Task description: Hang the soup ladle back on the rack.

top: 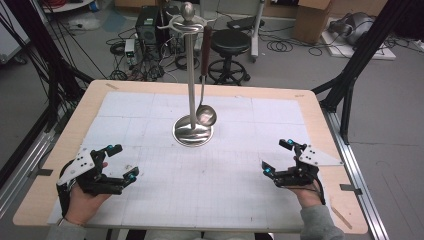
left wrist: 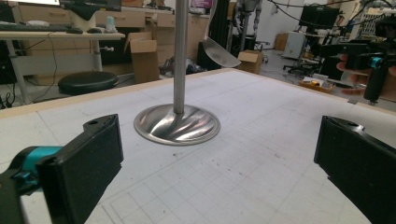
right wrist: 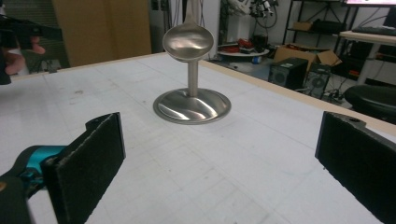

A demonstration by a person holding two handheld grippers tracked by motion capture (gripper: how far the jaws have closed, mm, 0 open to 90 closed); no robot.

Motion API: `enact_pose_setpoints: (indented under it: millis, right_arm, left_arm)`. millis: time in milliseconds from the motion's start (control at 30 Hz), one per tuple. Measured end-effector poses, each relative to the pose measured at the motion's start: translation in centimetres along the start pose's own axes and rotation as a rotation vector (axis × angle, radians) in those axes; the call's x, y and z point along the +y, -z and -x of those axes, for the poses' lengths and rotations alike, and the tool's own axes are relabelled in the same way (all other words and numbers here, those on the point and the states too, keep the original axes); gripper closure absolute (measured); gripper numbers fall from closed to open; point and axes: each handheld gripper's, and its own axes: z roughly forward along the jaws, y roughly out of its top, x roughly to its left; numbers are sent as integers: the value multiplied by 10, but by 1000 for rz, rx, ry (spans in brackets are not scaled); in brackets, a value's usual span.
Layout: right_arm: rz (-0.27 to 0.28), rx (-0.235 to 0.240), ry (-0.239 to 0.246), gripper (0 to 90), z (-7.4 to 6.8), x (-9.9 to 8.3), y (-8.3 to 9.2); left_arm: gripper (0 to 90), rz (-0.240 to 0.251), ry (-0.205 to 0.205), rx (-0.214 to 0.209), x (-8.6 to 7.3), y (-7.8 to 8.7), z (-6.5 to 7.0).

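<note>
On the gridded table (top: 150, 200) a ladle (top: 204, 75) hangs upright from its stand (top: 192, 131) — ahead of both gaping, empty grippers, left gripper (top: 118, 162) and right gripper (top: 276, 157) about equally near.

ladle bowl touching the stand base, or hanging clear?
Apart. In the right gripper view the ladle bowl hangs above the stand base, with a length of bare pole visible between them.
</note>
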Motion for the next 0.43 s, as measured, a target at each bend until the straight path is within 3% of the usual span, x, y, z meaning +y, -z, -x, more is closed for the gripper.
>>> enact_pose_setpoints:
  millis: [233,433]
  right_arm:
    - [49,-5,-52,6,7,-6,17]
    - [42,-7,-56,6,9,-9,20]
  left_arm:
    - [17,1,4,-1,0,-1,0]
    - [18,-1,2,1,0,-1,0]
